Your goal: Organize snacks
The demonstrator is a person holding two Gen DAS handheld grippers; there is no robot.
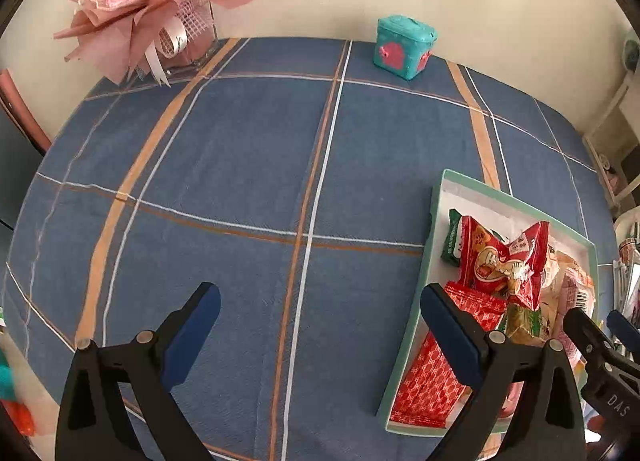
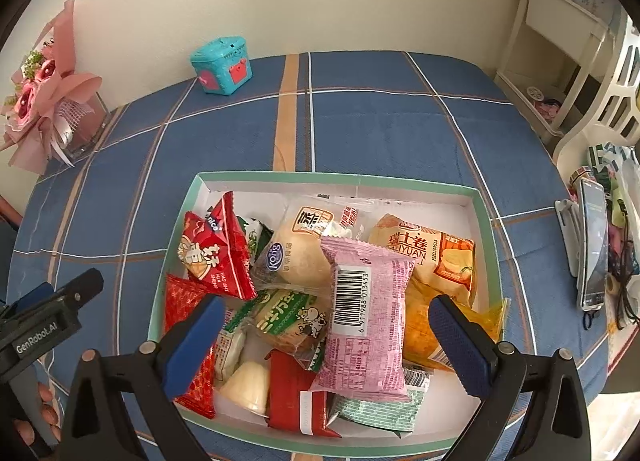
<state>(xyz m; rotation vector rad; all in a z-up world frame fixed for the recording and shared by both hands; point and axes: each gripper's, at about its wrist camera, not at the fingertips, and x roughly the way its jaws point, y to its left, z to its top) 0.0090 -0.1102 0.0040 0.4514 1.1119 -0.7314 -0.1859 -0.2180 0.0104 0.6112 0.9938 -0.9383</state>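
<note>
Pink wrapper (image 2: pixel 366 313) lies topmost in the box (image 2: pixel 486 217), between the spread, empty jaws of the right gripper (image 2: pixel 334 345), pitched steeply down. Slippery film could be pinched together with neighbouring packets. Left of the box, the left gripper (image 1: pixel 320 335) is held spread over bare cloth (image 1: pixel 248 165).

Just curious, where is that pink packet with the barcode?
In the right wrist view, the pink packet lies atop the pile in the green-rimmed box, beside the orange packet.
</note>
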